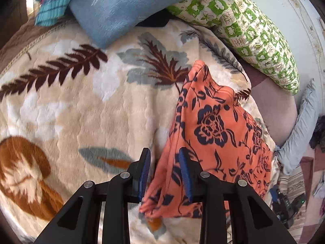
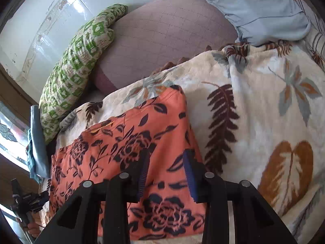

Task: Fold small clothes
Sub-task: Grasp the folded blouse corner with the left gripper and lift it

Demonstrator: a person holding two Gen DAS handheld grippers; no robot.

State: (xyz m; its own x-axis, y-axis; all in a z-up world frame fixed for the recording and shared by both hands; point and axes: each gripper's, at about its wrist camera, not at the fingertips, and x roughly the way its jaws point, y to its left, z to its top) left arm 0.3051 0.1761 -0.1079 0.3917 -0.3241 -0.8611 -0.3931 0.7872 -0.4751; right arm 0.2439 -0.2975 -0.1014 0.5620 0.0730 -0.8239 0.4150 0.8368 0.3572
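The left gripper (image 1: 164,171) has its blue-padded fingers (image 1: 144,170) apart, and nothing is pinched: the near edge of the orange garment printed with dark navy flowers (image 1: 219,130) runs up between them and under the right-hand finger, loose. The right gripper (image 2: 166,172) hovers over the same garment (image 2: 121,142) with its fingers (image 2: 190,174) also apart — cloth shows in the gap below, but whether the pads touch it I cannot tell.

The garment lies partly folded on the cream plush blanket with brown fern and grey leaf prints (image 1: 71,105), which covers the bed. Beyond the left fingers it tapers to a raised, rumpled point; beyond the right fingers it lies as a flatter panel with a straight hem on the far side.

To do this step well, I would judge that each pair of fingers should close on a single clean edge or corner — not a bunch of layers — and avoid snagging the plush pile beneath. The two grips should sit level with each other, so that the fold lands square and the rumpled far end gets drawn flat.

Farther out lie a green-and-cream patterned pillow (image 1: 254,38), a folded blue towel-like cloth (image 1: 126,8) and a mauve quilted cushion (image 2: 162,36).
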